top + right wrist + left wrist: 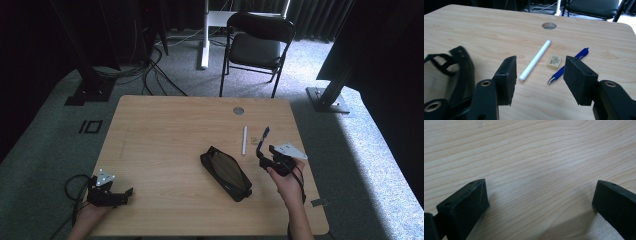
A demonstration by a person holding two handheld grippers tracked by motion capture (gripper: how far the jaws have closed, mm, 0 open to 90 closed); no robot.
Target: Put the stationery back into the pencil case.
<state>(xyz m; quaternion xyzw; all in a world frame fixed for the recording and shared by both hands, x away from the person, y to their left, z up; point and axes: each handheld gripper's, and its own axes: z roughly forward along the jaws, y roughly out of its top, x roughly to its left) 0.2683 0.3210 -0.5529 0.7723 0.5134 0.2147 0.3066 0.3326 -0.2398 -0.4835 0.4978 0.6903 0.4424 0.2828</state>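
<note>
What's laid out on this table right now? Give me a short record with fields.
Table: light wood table, with a round hole near its far edge
Case: black pencil case, lying open
Loose items: white pen, small eraser, blue pen, side by side
Right gripper: open, empty, facing the loose items
Left gripper: open, empty, over bare wood

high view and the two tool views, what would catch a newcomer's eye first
The black mesh pencil case lies open near the middle of the pale wooden table. Right of it lie a white stick-shaped pen, a small cream eraser and a blue ballpoint pen, with the open right tool aimed at them.
</note>
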